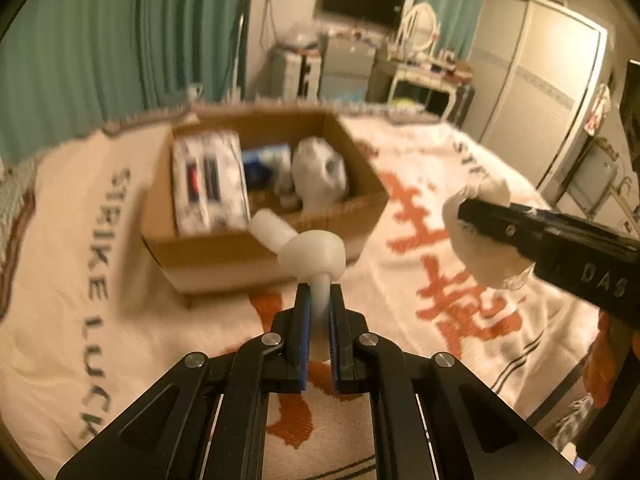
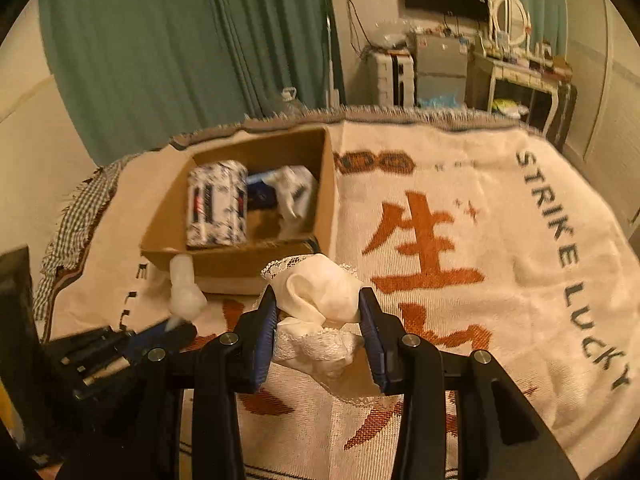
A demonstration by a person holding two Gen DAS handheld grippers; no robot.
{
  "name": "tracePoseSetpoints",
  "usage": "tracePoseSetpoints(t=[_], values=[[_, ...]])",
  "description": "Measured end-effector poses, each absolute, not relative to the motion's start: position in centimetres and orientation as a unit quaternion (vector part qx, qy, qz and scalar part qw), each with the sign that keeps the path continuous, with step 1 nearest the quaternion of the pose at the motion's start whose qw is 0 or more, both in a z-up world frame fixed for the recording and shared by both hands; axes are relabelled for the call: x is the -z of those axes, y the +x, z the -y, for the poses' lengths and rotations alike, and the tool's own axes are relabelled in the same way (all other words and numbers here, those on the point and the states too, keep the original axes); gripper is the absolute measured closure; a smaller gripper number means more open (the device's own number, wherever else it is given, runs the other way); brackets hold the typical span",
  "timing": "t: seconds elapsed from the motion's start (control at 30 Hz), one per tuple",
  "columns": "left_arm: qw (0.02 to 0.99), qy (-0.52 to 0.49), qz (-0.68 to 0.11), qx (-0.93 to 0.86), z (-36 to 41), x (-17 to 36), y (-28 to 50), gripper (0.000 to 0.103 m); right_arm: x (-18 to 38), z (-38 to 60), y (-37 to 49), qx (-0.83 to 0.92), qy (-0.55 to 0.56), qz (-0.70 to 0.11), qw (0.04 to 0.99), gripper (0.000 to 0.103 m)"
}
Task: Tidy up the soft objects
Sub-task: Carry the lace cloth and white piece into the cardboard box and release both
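My left gripper [image 1: 320, 296] is shut on the thin stem of a bent white soft object [image 1: 312, 254], held above the blanket just in front of an open cardboard box [image 1: 224, 252]. My right gripper [image 2: 318, 300] is shut on a bunched white lace-edged cloth [image 2: 320, 292], also lifted off the blanket near the box's [image 2: 240, 266] front right corner. In the left wrist view the right gripper [image 1: 470, 212] comes in from the right with the cloth [image 1: 484, 260]. In the right wrist view the left gripper [image 2: 178, 328] and its white object [image 2: 184, 292] are at lower left.
The box holds a patterned white-and-dark package [image 1: 208, 184], a blue item [image 1: 264, 164] and a white plastic bag [image 1: 320, 172]. It stands on a cream blanket [image 2: 480, 240] with orange characters. Green curtains [image 2: 160, 40], a dresser [image 2: 520, 76] and a wardrobe [image 1: 532, 80] lie beyond the bed's far edge.
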State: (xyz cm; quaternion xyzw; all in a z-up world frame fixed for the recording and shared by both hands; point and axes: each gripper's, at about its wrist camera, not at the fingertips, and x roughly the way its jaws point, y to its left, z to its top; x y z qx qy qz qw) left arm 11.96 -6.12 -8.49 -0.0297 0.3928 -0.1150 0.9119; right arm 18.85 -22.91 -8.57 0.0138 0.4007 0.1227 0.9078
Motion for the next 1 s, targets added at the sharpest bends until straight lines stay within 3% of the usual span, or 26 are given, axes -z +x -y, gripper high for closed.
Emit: tracePoseSetpoints(t=[0.23,0.4,0.8,0.87,1.0], values=[[0.933,-0.011,-0.342,0.116,4.4,2.5,13.5,0.096,2.5,20.4,18.4,-0.144,-0.006,-0.35,0.926,0.064],[0.938,-0.002,-0.332,0.101,2.9,1.1,16.7,0.096,0.0,18.4,20.7,-0.165,-0.007,-0.33,0.93,0.064],[0.921,0.0,-0.381,0.082,1.5,8.6,24.1,0.091,7.2,14.9,31.3,-0.176,0.027,-0.389,0.904,0.064],[0.92,0.0,-0.386,0.066,1.2,9.8,24.8,0.091,8.8,14.9,32.6,-0.172,0.039,-0.399,0.9,0.059],[0.915,0.004,-0.401,0.047,1.3,11.1,25.6,0.09,10.7,15.3,34.5,-0.166,0.065,-0.407,0.896,0.04]])
